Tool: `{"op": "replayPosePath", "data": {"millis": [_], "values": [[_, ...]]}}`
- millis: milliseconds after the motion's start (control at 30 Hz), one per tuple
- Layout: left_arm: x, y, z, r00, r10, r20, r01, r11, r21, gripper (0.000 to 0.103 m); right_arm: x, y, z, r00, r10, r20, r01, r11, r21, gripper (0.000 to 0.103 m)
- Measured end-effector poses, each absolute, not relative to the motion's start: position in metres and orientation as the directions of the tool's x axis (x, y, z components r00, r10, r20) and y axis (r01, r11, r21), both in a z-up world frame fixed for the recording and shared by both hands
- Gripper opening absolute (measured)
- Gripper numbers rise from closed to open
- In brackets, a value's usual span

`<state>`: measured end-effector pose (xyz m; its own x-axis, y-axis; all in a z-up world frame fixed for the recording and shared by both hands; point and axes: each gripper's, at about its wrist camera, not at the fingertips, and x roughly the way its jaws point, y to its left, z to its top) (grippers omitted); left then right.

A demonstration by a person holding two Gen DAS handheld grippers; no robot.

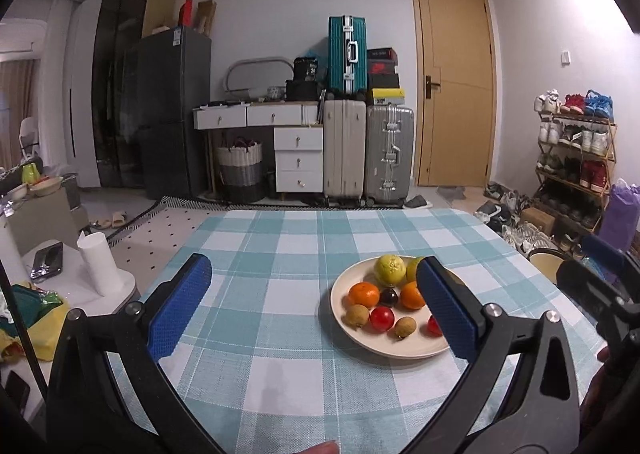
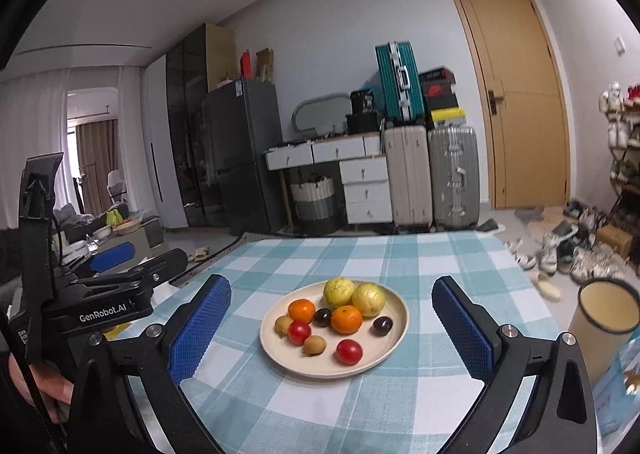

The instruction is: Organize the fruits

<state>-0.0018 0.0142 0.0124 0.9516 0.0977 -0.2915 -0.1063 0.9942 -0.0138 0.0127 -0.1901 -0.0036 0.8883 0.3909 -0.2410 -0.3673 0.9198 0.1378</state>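
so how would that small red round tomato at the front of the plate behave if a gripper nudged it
The small red round tomato looks smooth and glossy, so it would probably roll. The shallow cream plate has a low rim, which may stop it. Its skin looks thin, so a hard squeeze could bruise it.

A lived-in home, likely an apartment's entry and dining area: a checked tablecloth [image 1: 280, 294] covers the table, a wooden door [image 1: 454, 94] stands beside a loaded shoe rack [image 1: 576, 158], with stacked suitcases [image 1: 368, 150], a white drawer unit [image 1: 298, 158] and a dark fridge [image 1: 172, 110] along the wall.
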Motion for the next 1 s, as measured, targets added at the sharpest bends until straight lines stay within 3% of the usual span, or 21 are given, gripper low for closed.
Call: {"op": "replayPosePath", "data": {"millis": [367,700,1000], "values": [[0.001,0.015,-0.026,0.955,0.09,-0.283,-0.089,0.996,0.014,0.102,0.002,-0.189,-0.028,0.922,0.333,-0.195,-0.335,0.942,0.023,0.103],[0.017,0.019,-0.055,0.946,0.102,-0.309,-0.093,0.995,0.042,0.102,0.012,-0.192,-0.047,0.912,0.309,-0.271,-0.317,0.948,0.017,0.103],[0.035,0.029,-0.063,0.926,0.068,-0.371,-0.077,0.997,-0.009,0.102,0.025,-0.189,-0.053,0.892,0.301,-0.338,-0.312,0.95,0.021,0.103]]}}
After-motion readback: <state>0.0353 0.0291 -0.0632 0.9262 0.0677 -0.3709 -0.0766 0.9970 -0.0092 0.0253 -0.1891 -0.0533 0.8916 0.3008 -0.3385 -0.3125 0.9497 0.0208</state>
